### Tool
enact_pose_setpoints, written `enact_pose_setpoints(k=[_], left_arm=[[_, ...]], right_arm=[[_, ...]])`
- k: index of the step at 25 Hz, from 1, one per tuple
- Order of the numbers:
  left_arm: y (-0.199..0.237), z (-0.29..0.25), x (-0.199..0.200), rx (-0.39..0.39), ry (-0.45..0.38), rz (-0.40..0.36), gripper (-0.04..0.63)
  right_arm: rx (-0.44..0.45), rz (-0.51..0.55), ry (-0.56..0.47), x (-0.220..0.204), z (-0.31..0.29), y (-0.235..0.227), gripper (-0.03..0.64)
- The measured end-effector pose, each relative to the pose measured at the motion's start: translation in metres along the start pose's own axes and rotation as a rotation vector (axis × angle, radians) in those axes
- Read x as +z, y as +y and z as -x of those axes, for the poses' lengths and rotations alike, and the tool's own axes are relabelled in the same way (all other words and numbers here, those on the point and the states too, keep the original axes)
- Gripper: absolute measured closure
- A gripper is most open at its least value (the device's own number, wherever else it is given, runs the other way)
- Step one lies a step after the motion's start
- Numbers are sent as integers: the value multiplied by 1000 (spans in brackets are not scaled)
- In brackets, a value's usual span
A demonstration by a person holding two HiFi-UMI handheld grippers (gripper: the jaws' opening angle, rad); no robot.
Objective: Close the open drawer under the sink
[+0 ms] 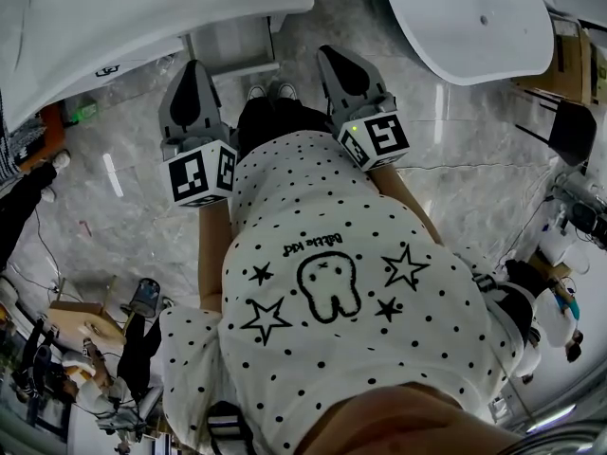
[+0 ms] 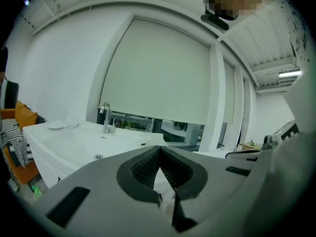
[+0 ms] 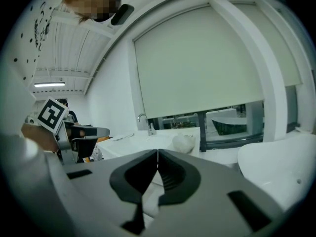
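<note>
Approach step, nothing pushed yet: the drawer [image 1: 232,45] stands pulled out from under the sink [image 1: 114,27], just ahead of the person's shoes [image 1: 270,91]. The left gripper [image 1: 194,69] and right gripper [image 1: 339,57] hover in front of the body, neither seeming to touch the drawer, and both sets of jaws are clenched tip to tip on nothing. Next move, as I judge it — lower one closed gripper to the drawer front, set it square against the panel and push straight in until flush.
</note>
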State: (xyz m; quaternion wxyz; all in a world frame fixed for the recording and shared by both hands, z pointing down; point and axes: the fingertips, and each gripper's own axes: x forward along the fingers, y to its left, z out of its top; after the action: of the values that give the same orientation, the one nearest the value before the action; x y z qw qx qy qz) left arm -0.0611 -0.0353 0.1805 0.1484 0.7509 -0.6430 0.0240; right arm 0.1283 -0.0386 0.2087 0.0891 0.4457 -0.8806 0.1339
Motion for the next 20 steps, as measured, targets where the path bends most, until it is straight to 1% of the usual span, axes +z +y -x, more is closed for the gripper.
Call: enact_pose_setpoints(k=[6, 20], left_arm=[[8, 6, 4, -4, 2, -5, 589], [19, 28, -12, -11, 23, 8, 589]], right_arm=[[-11, -7, -4, 3, 0, 9, 601], [-10, 6, 4, -4, 3, 34, 601]])
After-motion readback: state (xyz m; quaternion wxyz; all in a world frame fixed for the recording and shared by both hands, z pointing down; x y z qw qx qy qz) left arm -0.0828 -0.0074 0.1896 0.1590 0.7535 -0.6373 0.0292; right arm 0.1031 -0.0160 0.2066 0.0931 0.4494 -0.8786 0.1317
